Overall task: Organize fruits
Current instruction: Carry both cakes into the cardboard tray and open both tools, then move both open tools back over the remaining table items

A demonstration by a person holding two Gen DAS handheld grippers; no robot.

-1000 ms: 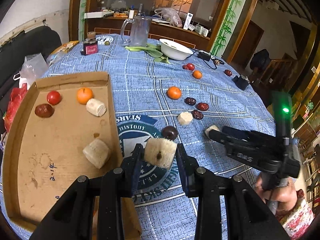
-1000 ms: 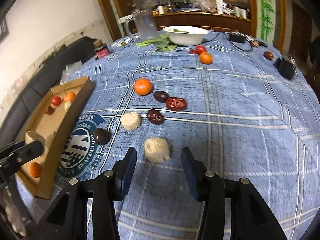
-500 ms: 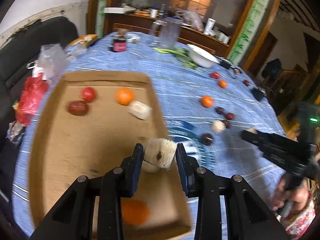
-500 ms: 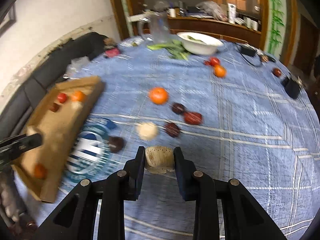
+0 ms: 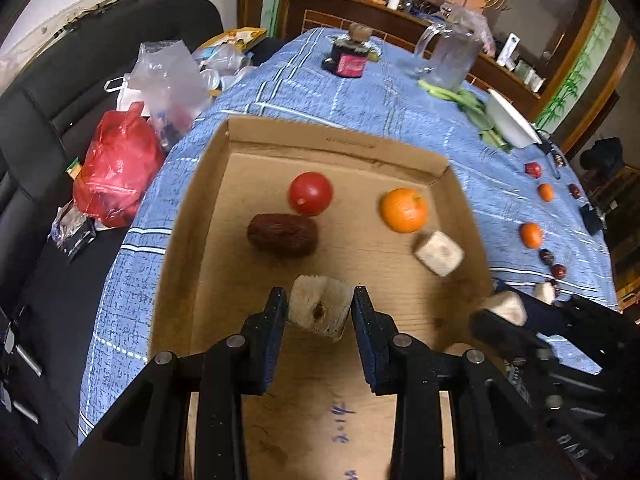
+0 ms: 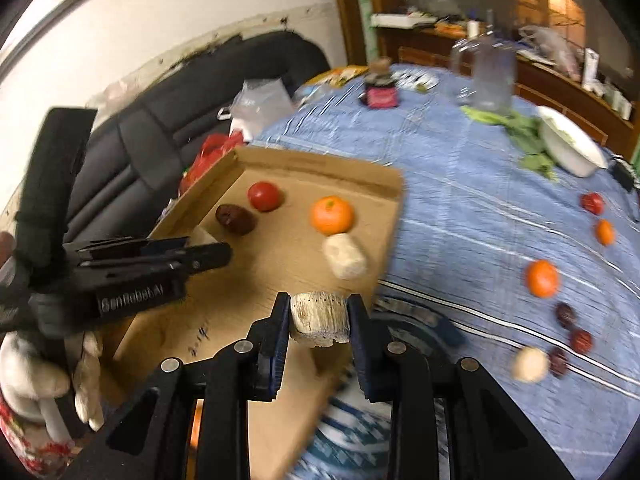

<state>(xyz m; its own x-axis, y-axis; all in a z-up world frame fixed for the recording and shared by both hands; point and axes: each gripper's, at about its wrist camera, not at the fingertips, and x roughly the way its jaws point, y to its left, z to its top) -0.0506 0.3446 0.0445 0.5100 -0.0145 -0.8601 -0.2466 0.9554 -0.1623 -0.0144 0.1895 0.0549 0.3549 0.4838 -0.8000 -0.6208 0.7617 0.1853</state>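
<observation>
My left gripper is shut on a pale fibrous chunk and holds it over the middle of the cardboard tray. In the tray lie a red tomato, an orange, a dark red date and another pale chunk. My right gripper is shut on a second pale chunk above the tray's right rim. It also shows at the right of the left wrist view, as the right gripper. The left gripper hangs to its left.
On the blue checked cloth to the right lie an orange, several dates, a pale piece, a small orange and a tomato. A glass jug, white bowl and dark jar stand at the back. Bags lie on the sofa.
The right gripper shut on the pale chunk that lay on the cloth and carried it left to the tray. The left gripper moved left with its chunk from the cloth to over the tray.
</observation>
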